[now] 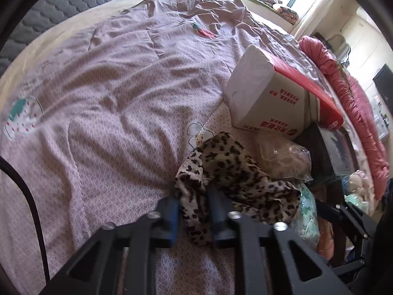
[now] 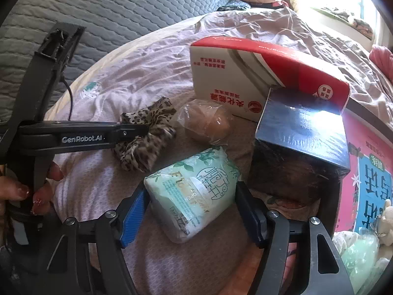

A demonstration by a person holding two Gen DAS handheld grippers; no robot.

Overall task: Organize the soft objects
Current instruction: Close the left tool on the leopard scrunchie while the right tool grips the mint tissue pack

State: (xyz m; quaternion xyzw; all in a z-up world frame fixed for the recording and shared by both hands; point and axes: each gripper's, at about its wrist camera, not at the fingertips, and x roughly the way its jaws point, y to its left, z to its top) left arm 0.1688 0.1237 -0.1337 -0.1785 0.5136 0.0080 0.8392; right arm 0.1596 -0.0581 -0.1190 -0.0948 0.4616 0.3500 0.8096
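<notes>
Low in the right wrist frame, the right gripper (image 2: 194, 211) straddles the tissue pack (image 2: 194, 194) on the bedspread (image 2: 103, 191), pads not squeezing: close squarely mid-pack. Beyond, centre-left, the left gripper (image 1: 194, 194) pinches the leopard scrunchie (image 1: 228, 169); lift it gently.

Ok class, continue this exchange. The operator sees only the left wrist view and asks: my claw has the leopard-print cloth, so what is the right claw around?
Observer: The right claw straddles a pale green plastic tissue pack. Its jaws stand open and are not squeezing it on both sides.
Operator: What sits to the right of that pack?
Observer: A dark blue glossy box, its far corner against the red-and-white cardboard carton.
Operator: And who is holding my tool?
Observer: A hand with painted nails grips the handle of the left claw, which is shut on the leopard-print cloth.
</notes>
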